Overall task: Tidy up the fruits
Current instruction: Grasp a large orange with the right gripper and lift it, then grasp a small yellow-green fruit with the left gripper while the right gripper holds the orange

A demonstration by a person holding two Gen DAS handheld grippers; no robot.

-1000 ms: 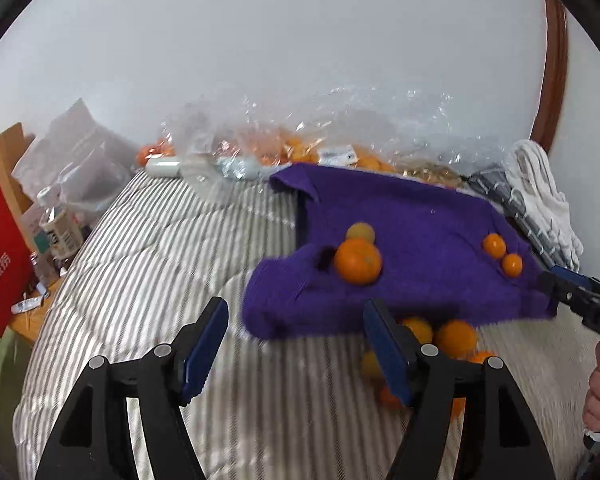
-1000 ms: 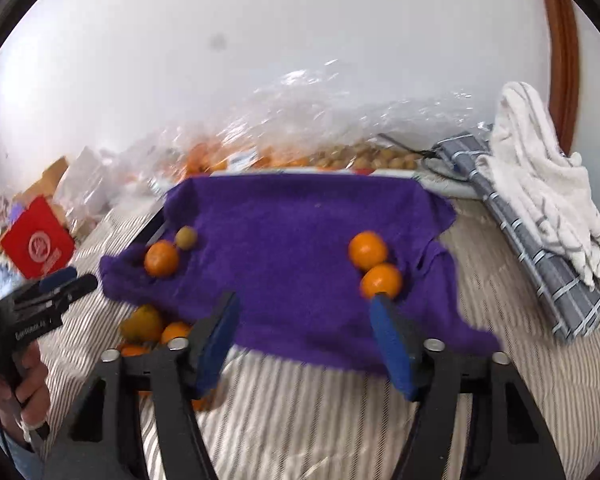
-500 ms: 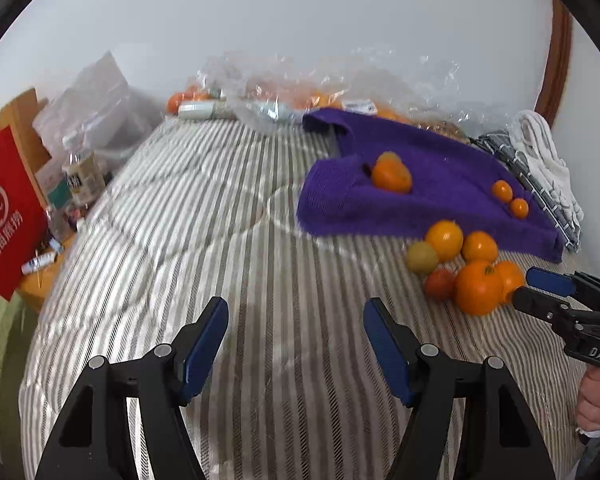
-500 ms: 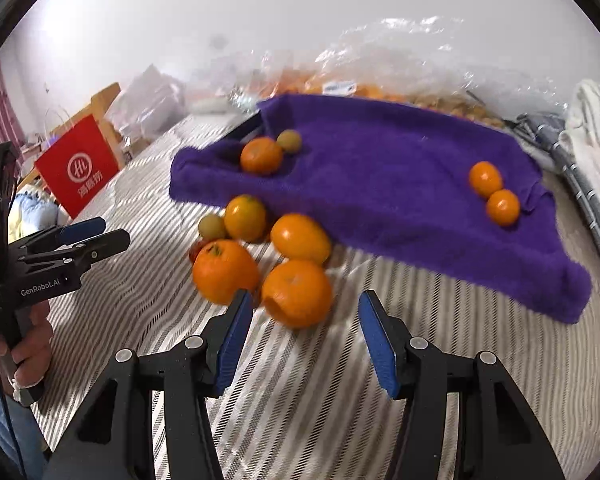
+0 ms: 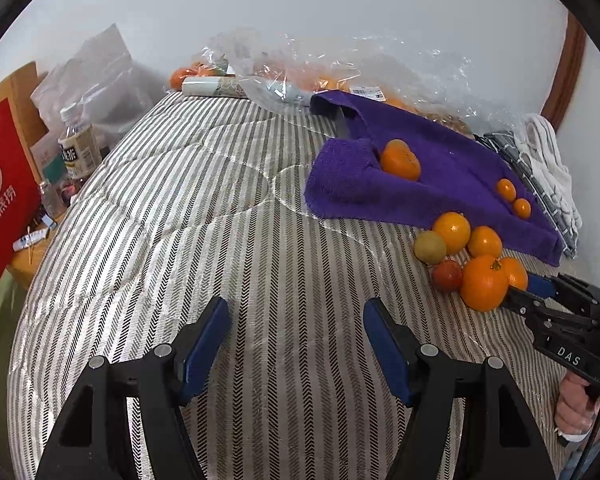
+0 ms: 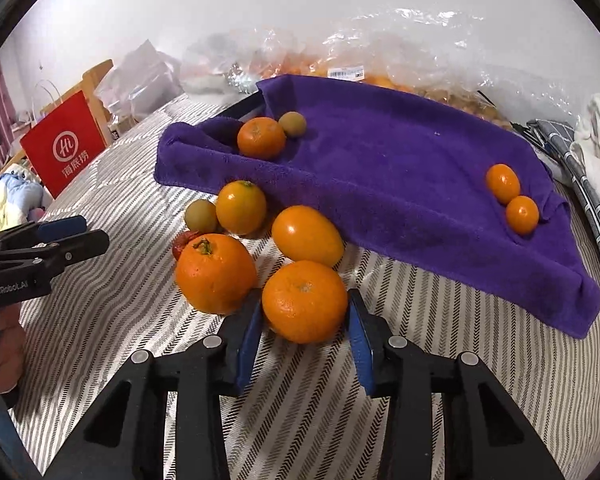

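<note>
A pile of loose fruit lies on the striped bed beside a purple towel [image 6: 400, 168]. My right gripper [image 6: 305, 320] is open, its blue pads on either side of a round orange [image 6: 305, 301], close to it but not clamped. Beside it lie a stemmed orange [image 6: 215, 272], an oval orange fruit [image 6: 307, 236], another orange [image 6: 241, 207], a green fruit [image 6: 201, 215] and a red fruit [image 6: 182, 240]. On the towel sit an orange [image 6: 261, 138], a green fruit [image 6: 292, 123] and two small oranges [image 6: 512, 196]. My left gripper [image 5: 296, 340] is open and empty above bare bedding, left of the pile [image 5: 472, 256].
Clear plastic bags with more fruit [image 5: 300, 68] lie along the wall. A red paper bag [image 5: 4, 192] and bottles [image 5: 78, 148] stand off the bed's left edge. Folded cloths [image 5: 548, 172] lie at the right, past the towel.
Both grippers pulled back from the towel and came lower. The right gripper has moved up to the near orange, which now sits between its pads.
</note>
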